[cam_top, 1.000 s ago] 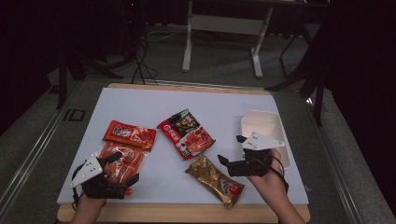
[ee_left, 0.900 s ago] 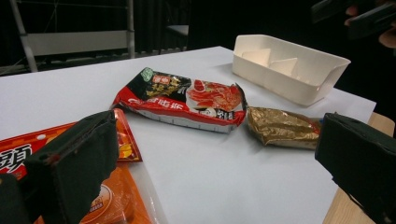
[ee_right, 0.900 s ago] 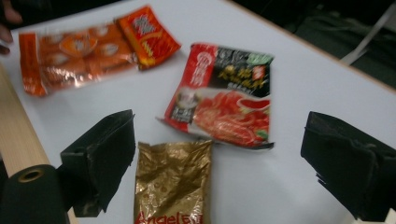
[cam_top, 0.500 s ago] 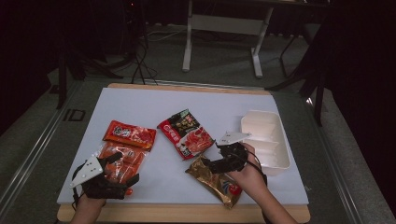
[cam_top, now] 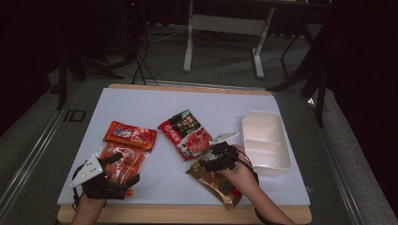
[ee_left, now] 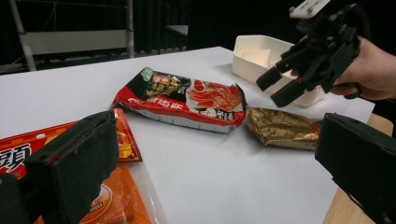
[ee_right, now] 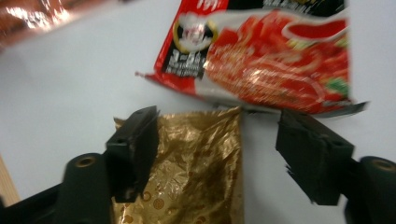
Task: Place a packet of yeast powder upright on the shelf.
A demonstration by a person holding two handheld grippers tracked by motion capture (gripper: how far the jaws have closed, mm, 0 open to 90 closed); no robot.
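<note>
My right claw (ee_right: pixel 217 140) has been closing yet is open, gripping nothing, around the gold packet (ee_right: pixel 198 168) near the tray (cam_top: pixel 277 161); I think next I pinch its end.

light: dim, dark surroundings | right gripper view: motion-blurred

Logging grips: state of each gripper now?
Left gripper: open, holding nothing.
Right gripper: open, jaws just been closing, astride the gold packet, not gripping.
</note>
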